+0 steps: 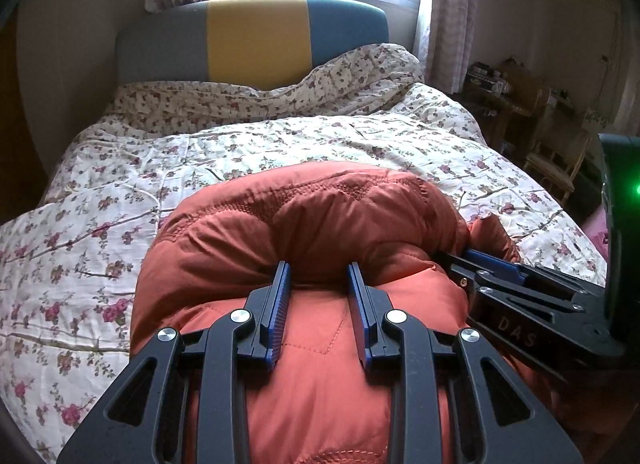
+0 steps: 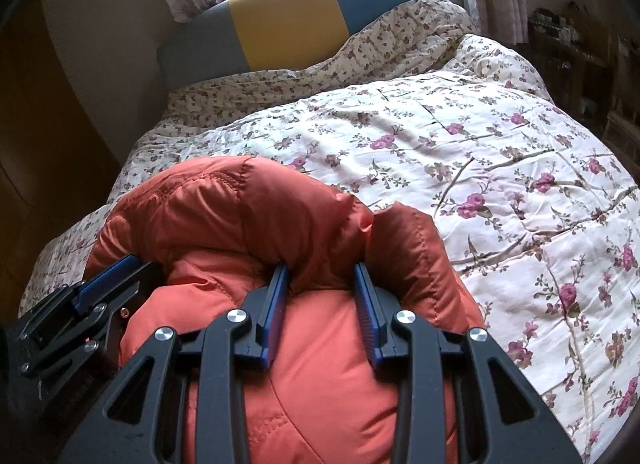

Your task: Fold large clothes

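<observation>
Left claw [image 1: 318,266] and right claw [image 2: 322,268], each part-open, pinch a thick roll of the orange down jacket [image 1: 320,216], side by side, likely carrying the fold toward 12 o'clock over the bed [image 1: 280,144].

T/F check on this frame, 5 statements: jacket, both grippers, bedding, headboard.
1. The puffy orange quilted jacket lies on the floral quilt. True.
2. The left gripper is empty, clear of the jacket. False: its blue fingers pinch a jacket fold.
3. The right gripper grips jacket fabric. True.
4. The headboard is solid red. False: grey, yellow and teal panels.
5. The jacket hangs on a hanger. False: it sits bunched on the bed.
</observation>
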The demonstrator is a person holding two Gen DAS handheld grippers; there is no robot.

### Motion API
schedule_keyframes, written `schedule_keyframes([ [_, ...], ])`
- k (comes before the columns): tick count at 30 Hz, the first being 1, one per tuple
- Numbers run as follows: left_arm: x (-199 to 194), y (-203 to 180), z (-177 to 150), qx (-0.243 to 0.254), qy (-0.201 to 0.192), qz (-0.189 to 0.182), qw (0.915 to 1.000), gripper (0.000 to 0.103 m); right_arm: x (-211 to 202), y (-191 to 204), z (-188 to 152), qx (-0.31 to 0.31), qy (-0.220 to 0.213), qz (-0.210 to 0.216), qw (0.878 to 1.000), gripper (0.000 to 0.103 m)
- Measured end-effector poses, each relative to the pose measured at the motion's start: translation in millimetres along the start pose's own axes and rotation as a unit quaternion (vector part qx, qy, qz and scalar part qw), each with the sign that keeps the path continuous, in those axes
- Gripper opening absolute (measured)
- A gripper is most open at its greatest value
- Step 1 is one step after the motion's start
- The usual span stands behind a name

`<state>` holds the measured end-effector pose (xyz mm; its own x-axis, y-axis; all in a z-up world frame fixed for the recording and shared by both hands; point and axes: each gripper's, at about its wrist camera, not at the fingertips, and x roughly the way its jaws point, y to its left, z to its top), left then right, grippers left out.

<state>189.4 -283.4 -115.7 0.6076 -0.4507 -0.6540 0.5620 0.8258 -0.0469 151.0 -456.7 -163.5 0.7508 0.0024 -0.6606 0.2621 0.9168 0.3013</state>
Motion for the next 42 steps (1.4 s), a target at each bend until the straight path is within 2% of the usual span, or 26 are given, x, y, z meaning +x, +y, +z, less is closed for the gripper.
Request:
schedule_keyframes([
  [16, 8.8, -4.1, -1.9, 0.004, -0.014, 0.009, 0.9998, 0.027, 6.3, -1.1, -4.3, 0.007, -0.006, -0.005, 1.000, 0.032],
  [20, 6.2, -5.9, -0.3, 0.004, -0.023, 0.012, 0.9997, 0.028, 0.6, -3.3, -4.8, 0.011, -0.018, 0.014, 1.000, 0.033],
  [22, -0.9, -0.3, 0.7, -0.005, -0.033, 0.001, 0.9995, 0.031, -5.9, -7.9, -5.2, 0.019, -0.028, 0.032, 0.999, 0.035],
  [23, -5.5, 3.5, 2.0, -0.012, -0.034, -0.011, 0.9993, 0.034, -11.3, -10.5, -4.6, 0.023, -0.034, 0.044, 0.998, 0.037],
  [24, -11.0, 6.5, 2.6, -0.018, -0.035, -0.021, 0.9990, 0.043, -16.7, -11.7, -3.5, 0.024, -0.036, 0.050, 0.998, 0.038],
  [25, -18.2, 11.0, 4.0, -0.025, -0.033, -0.031, 0.9987, 0.056, -26.1, -11.3, -2.0, 0.021, -0.040, 0.049, 0.998, 0.042],
  [26, -23.9, 13.7, 4.8, -0.030, -0.031, -0.039, 0.9983, 0.064, -34.8, -9.5, -0.9, 0.018, -0.047, 0.045, 0.998, 0.048],
  [27, -32.7, 19.4, 6.9, -0.038, -0.031, -0.051, 0.9975, 0.078, -48.3, -7.3, -0.2, 0.017, -0.059, 0.038, 0.997, 0.052],
  [28, -42.2, 24.0, 9.6, -0.044, -0.041, -0.049, 0.9970, 0.081, -57.6, -4.1, 1.0, 0.017, -0.068, 0.037, 0.997, 0.053],
  [31, -57.0, 23.6, 23.3, -0.041, -0.064, -0.022, 0.9969, 0.081, -71.6, 11.7, 10.9, 0.003, -0.079, 0.025, 0.997, 0.052],
  [32, -54.1, 20.0, 32.3, -0.033, -0.061, 0.001, 0.9976, 0.081, -71.3, 16.3, 14.6, -0.003, -0.077, 0.024, 0.997, 0.052],
  [33, -50.4, 16.4, 38.3, -0.028, -0.056, 0.020, 0.9978, 0.081, -68.9, 22.1, 20.1, -0.013, -0.074, 0.023, 0.997, 0.052],
  [34, -40.9, 12.2, 47.7, -0.021, -0.043, 0.044, 0.9979, 0.081, -62.7, 28.0, 27.0, -0.022, -0.066, 0.005, 0.998, 0.043],
  [35, -30.8, 9.5, 55.7, -0.020, -0.033, 0.061, 0.9974, 0.081, -51.3, 30.3, 34.7, -0.023, -0.050, -0.017, 0.998, 0.042],
  [37, -12.5, 7.7, 64.2, -0.013, -0.023, 0.092, 0.9954, 0.081, -31.5, 25.5, 40.7, -0.008, -0.023, -0.017, 1.000, 0.042],
  [38, 0.9, 8.6, 67.8, -0.007, -0.006, 0.102, 0.9947, 0.081, -18.3, 22.3, 41.7, -0.003, -0.007, -0.017, 1.000, 0.041],
  [40, 20.5, 16.8, 66.2, -0.025, 0.024, 0.095, 0.9949, 0.081, -4.9, 21.5, 36.3, -0.021, 0.006, -0.032, 0.999, 0.041],
  [42, 32.7, 21.9, 61.3, -0.040, 0.036, 0.085, 0.9949, 0.081, 3.7, 17.7, 30.7, -0.024, 0.009, -0.030, 0.999, 0.041],
])
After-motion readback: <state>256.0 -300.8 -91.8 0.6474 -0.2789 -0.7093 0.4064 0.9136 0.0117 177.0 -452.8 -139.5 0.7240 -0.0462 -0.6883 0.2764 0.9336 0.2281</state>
